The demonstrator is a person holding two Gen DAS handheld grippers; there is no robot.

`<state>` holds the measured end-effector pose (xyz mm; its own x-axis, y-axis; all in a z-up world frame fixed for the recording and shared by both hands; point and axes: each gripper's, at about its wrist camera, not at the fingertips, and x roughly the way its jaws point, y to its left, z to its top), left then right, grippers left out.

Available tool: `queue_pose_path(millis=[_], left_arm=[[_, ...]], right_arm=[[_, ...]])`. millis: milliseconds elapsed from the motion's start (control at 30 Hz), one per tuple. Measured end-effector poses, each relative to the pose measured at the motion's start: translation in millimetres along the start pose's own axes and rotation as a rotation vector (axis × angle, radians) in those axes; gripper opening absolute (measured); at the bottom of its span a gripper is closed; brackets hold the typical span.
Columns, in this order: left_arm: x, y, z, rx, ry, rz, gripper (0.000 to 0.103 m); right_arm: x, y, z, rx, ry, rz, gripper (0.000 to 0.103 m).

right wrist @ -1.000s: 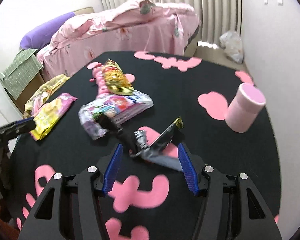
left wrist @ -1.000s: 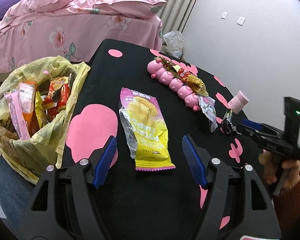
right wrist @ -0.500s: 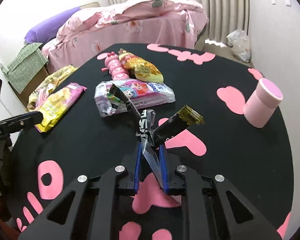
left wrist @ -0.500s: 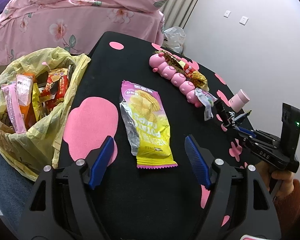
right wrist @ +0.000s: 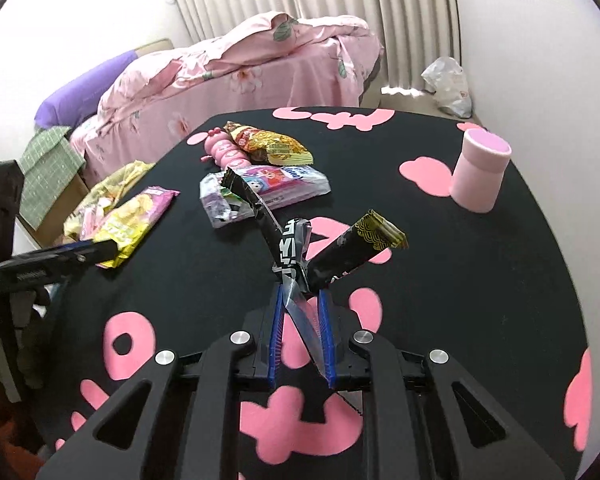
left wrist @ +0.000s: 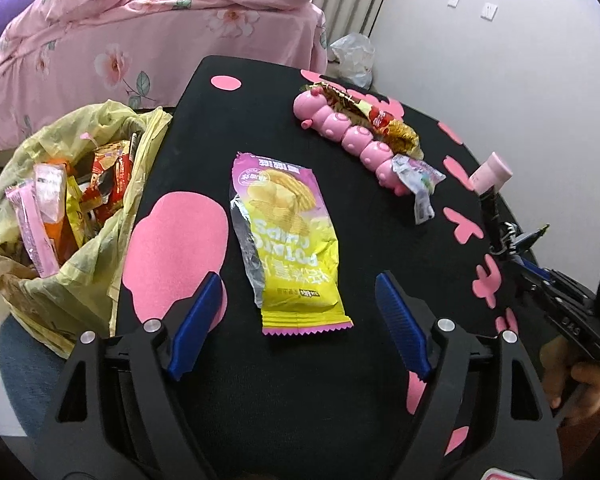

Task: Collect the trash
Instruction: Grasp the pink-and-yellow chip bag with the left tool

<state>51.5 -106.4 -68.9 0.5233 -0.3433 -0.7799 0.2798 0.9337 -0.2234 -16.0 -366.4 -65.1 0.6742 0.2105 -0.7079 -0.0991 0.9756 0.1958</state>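
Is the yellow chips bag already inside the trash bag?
No, the yellow chips bag lies flat on the black table, beside the trash bag.

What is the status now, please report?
Right gripper shut on black wrapper, lifted off table. Left gripper open, chip bag between fingers. Trash bag at table's left edge, path unobstructed.

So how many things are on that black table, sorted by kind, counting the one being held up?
Snack wrappers: 4 — yellow chip bag, gold wrapper, pale wrapper, black wrapper clamped in the right gripper.
Toys: 1 — pink caterpillar.
Pink cups: 1.
Total: 6.
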Motion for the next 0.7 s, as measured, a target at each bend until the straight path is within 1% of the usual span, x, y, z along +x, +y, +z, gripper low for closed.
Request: queue_pose_path(millis=[33,67,100,133,167,200,267,367,533,633,700], left_arm=[[-2,2,-1,-0.011,-0.005,0.016,0.067],[-3,5,-1,-0.026,-0.012,0.027,0.055],[-4,8,-2,-0.041,-0.016,0.028,0.037],[-4,13,-3,-0.061,-0.011,0.006,0.028],[-5,15,-3,-0.070,-0.011,-0.007,0.025],[-6,16,-4,-0.073,-0.015,-0.015,0.017],[-12,16,-3,-0.063,-0.038,-0.039,0.008],[-28,11,0,-0.035,-0.091,-0.039,0.004],[-66,0,3,0.039,-0.205,-0.052,0.003],[-79,-3,4,0.060,-0.234,-0.064,0.003],[-82,0,4,0.056,-0.235,-0.081,0.003]], right_arm=[[-1,1,-1,0.003,-0.002,0.005,0.016],[-1,2,-2,0.002,-0.004,0.006,0.016],[-2,4,-2,-0.003,-0.007,0.000,0.016],[-3,6,-2,-0.010,-0.010,-0.006,0.016],[-4,7,-1,-0.015,-0.013,-0.010,0.016],[-6,8,0,-0.017,-0.018,-0.011,0.016],[-11,11,3,-0.018,-0.032,-0.008,0.016],[-22,17,9,-0.032,-0.064,-0.016,0.016],[-35,31,20,-0.058,-0.098,-0.023,0.016],[-42,44,26,-0.087,-0.115,-0.033,0.016],[-47,52,29,-0.110,-0.125,-0.043,0.016]])
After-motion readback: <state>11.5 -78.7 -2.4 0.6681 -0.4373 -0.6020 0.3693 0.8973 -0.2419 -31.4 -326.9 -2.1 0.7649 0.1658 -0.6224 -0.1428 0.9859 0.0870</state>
